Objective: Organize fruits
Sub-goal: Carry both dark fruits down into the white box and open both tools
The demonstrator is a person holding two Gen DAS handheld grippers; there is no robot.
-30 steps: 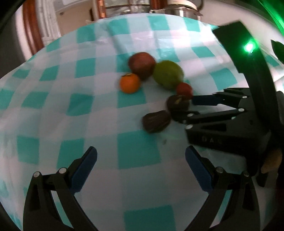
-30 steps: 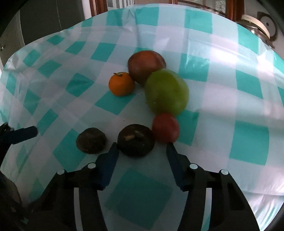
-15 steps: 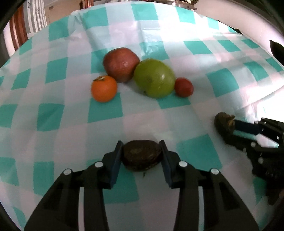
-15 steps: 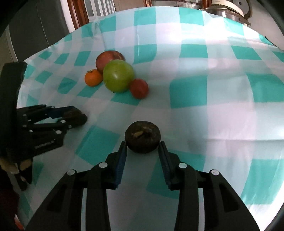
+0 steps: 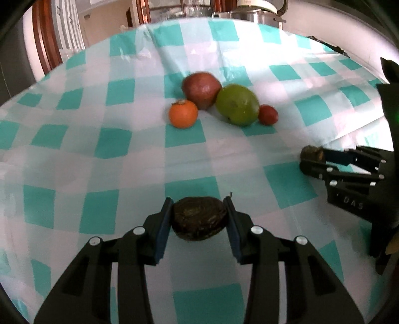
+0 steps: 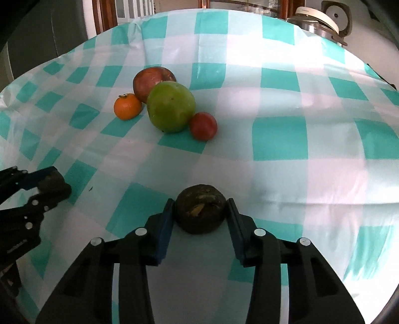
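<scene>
My left gripper is shut on a dark brown wrinkled fruit, held just above the checked tablecloth. My right gripper is shut on a second dark brown round fruit. Further back lies a cluster: an orange tangerine, a dark red fruit, a green fruit and a small red fruit. In the right wrist view the cluster is at upper left: tangerine, dark red fruit, green fruit, small red fruit. Each gripper shows in the other's view.
The teal and white tablecloth covers the whole table and drops off at the far edges. A metal pot with a lid stands beyond the far right edge. Wooden furniture stands behind at the left.
Both grippers closed on the two dark fruits and pulled them back away from the cluster, the left one to the left, the right one to the right.
</scene>
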